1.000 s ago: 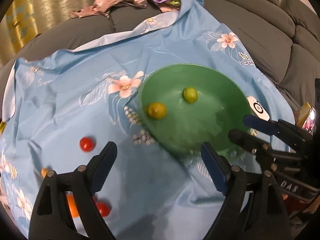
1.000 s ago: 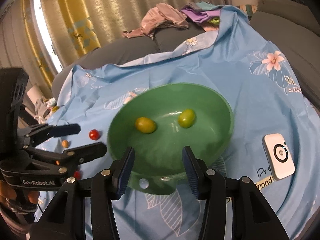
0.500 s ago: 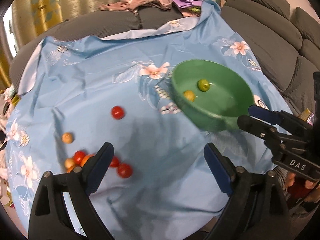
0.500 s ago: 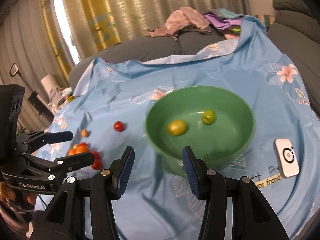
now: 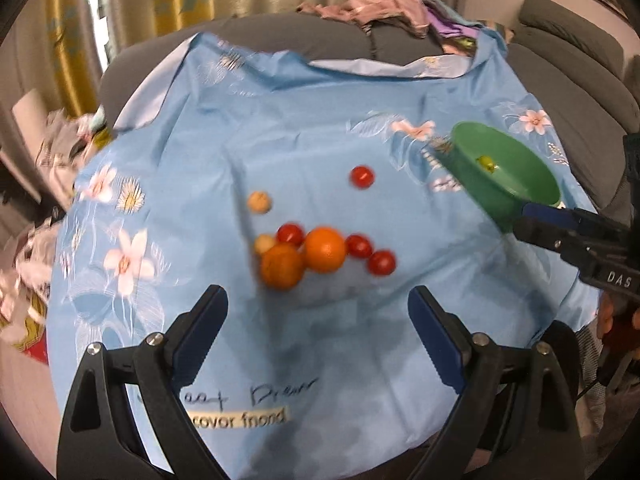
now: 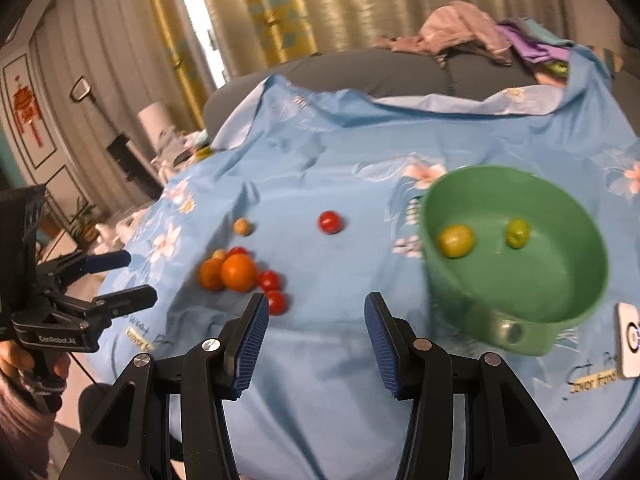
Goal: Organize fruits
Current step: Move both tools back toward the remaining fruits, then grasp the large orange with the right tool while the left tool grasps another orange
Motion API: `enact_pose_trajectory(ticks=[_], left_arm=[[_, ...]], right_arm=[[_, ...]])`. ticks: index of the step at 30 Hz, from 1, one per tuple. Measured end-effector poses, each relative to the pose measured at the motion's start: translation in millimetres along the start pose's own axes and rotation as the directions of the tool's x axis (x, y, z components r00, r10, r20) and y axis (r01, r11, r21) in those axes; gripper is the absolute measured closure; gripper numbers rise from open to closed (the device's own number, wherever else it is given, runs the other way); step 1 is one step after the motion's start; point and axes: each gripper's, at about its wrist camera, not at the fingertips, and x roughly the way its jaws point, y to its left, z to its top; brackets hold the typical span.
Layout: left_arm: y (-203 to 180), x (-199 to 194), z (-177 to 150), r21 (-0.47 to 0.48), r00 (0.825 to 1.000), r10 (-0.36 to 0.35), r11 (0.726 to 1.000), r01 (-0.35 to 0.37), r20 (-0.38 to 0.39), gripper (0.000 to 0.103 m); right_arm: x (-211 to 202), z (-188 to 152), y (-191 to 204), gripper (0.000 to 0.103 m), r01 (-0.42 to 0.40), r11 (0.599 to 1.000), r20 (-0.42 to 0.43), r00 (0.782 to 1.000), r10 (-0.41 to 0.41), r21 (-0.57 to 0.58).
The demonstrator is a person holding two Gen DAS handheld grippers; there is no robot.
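The left gripper (image 5: 316, 322) hangs with its blue-padded jaws wide apart and empty above the light blue floral cloth (image 5: 280, 128). Just ahead of it lies a cluster of 2 round oranges (image 5: 325, 249) touching each other, with small red cherry tomatoes (image 5: 381, 263) beside them. The right gripper (image 6: 316, 338) is also spread apart, holding nothing. Ahead and to its right sits the round green plastic bowl (image 6: 560, 292) containing 2 small yellow-green fruits (image 6: 455, 241).
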Motion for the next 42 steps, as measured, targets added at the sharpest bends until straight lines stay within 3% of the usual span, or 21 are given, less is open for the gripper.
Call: enact_pose_trajectory(ticks=[13,17,24,42], left_arm=[[27,21,-12,-0.084,0.995,-0.098,0.992,0.097,-0.009,0.016],[33,31,-9,-0.087,0.991,-0.13,0.988,0.128,-0.013,0.024],[48,42,-7,-0.121,0.989,-0.149,0.982,0.146,-0.011,0.025],[59,57,3,-0.071,0.987,-0.162,0.984,0.161,-0.016,0.025]], right_arm=[[48,-5,44,0.053,-0.078,0.991,-0.123,0.99,0.065,-0.106],[65,-4,52,0.053,-0.112,0.986,-0.152,0.984,0.093,-0.124],[105,1,67,0.053,-0.133,0.976,-0.212,0.973,0.095,-0.171],[165,25,86,0.053,-0.187,0.938,-0.255,0.961,0.112,-0.293]])
